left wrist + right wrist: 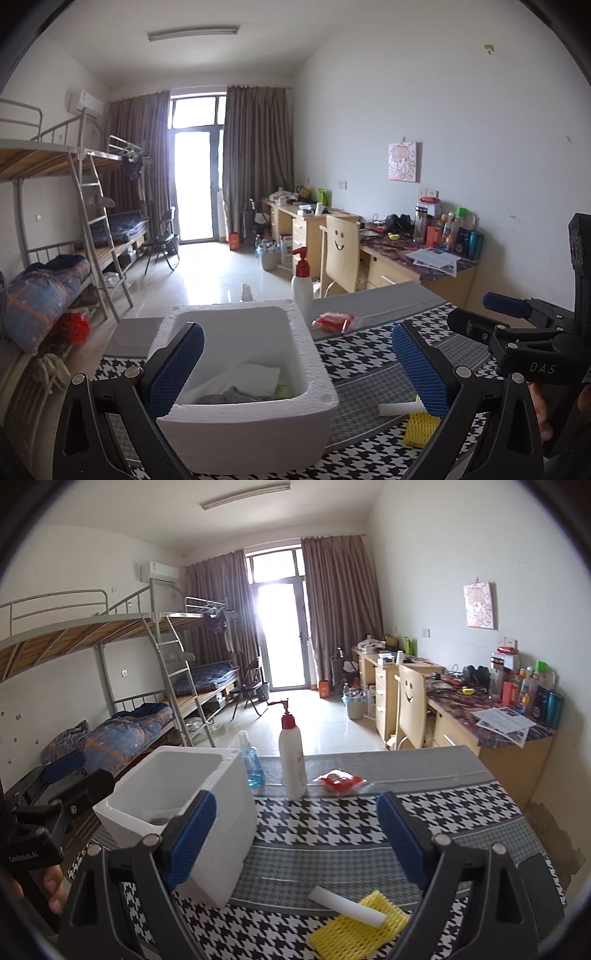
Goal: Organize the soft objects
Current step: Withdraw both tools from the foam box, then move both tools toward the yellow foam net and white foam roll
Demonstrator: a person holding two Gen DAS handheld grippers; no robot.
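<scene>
A white foam box stands on the houndstooth table and holds white and grey cloths. My left gripper is open, its fingers to either side of the box's near part, not pressing it. To the right of the box a white foam strip rests on a yellow mesh sponge. My right gripper is open above the cloth-covered table, with nothing between its fingers; the strip and sponge lie just below it. The box is at its left.
A white pump bottle with a red top, a blue spray bottle and a red packet stand along the table's far grey strip. Beyond are a bunk bed, a chair and a cluttered desk.
</scene>
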